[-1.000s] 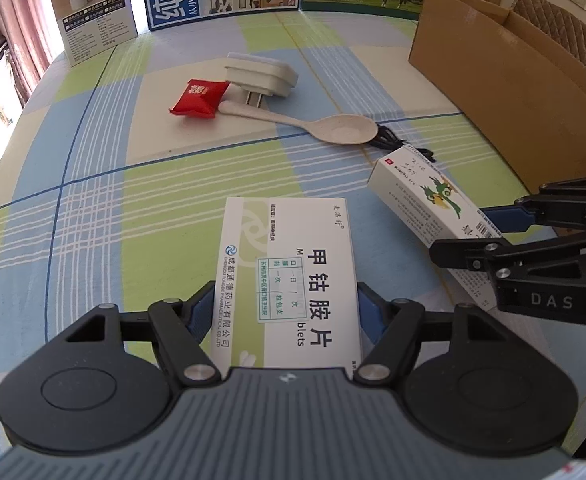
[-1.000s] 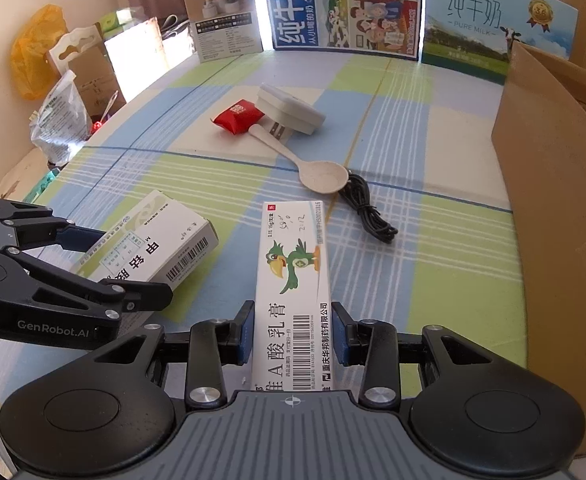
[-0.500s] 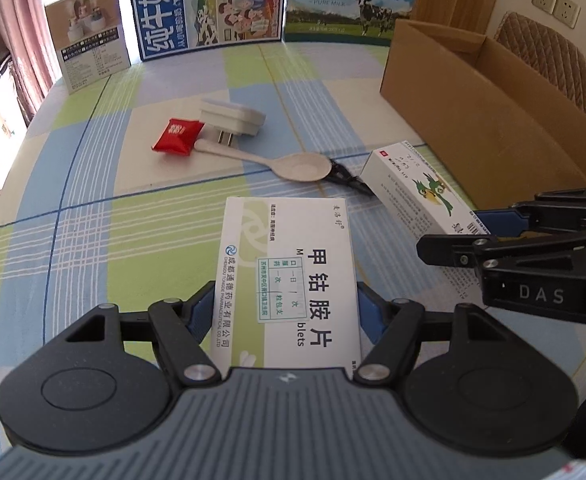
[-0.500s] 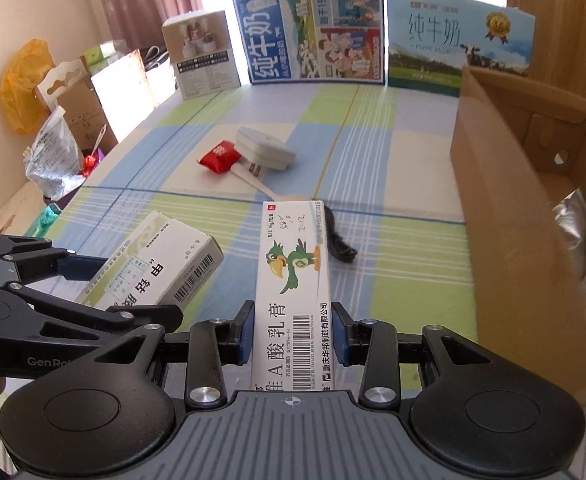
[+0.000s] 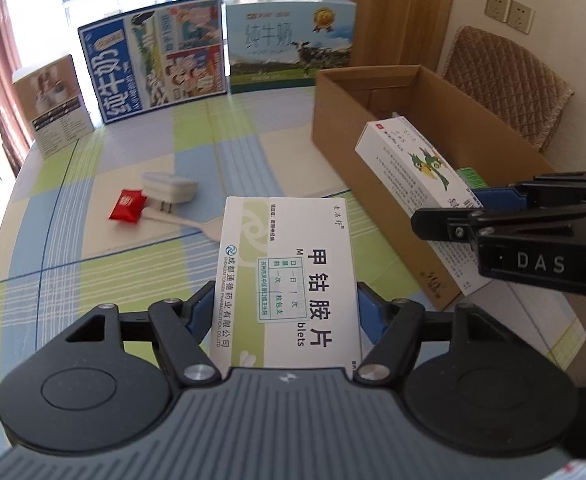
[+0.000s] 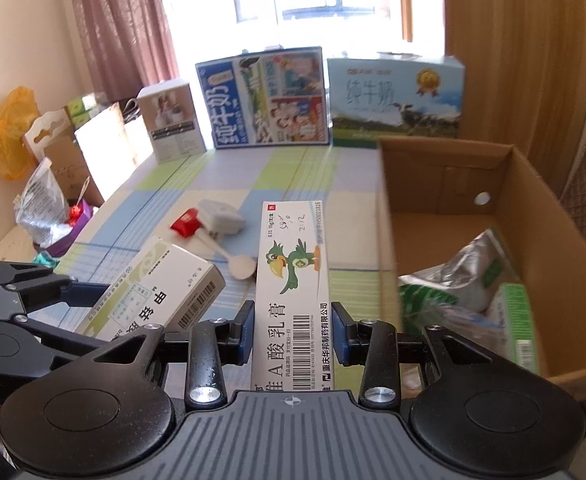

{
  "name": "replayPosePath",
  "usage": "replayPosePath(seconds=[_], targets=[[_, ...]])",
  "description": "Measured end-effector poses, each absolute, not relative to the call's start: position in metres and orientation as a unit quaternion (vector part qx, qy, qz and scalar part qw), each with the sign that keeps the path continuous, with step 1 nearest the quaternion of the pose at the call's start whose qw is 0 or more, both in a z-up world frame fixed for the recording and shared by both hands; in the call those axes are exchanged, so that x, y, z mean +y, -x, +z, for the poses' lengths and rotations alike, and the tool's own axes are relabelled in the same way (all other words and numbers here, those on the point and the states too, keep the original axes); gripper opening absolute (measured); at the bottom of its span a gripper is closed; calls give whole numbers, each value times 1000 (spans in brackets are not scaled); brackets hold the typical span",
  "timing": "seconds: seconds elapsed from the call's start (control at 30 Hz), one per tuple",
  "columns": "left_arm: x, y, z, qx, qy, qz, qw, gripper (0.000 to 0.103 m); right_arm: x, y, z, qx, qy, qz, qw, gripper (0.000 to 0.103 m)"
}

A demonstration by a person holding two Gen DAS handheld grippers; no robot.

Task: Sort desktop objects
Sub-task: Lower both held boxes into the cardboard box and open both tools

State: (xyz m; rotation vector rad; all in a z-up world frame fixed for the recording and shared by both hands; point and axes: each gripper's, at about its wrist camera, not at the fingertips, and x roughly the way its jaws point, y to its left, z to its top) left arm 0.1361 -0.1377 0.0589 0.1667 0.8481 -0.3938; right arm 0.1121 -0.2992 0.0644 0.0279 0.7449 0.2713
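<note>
Now both boxes have come up off the checked blue and green surface [image 5: 93, 280] and closer to the open brown cardboard box [image 6: 445, 184] at its right edge. The left gripper [image 5: 287, 312] has its jaws closed on the flat white and green medicine box [image 5: 289, 280]. The right gripper [image 6: 292, 330] has its jaws closed, narrower, on the long white box with a green parrot [image 6: 293, 280]. I think both go into the cardboard box next. A red packet [image 5: 127, 211], a white plug [image 5: 169, 190] and a pale spoon [image 6: 239, 264] wait mid-surface.
</note>
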Motion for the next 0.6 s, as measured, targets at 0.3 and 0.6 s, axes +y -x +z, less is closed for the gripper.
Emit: replayPosePath(seconds=[0.3, 0.6], targets=[[-201, -137, 79, 388, -86, -234, 887, 67, -385, -109, 91, 344, -16, 65, 936, 36], [-253, -159, 89, 383, -59, -274, 880, 67, -437, -116, 85, 354, -16, 30, 935, 36]])
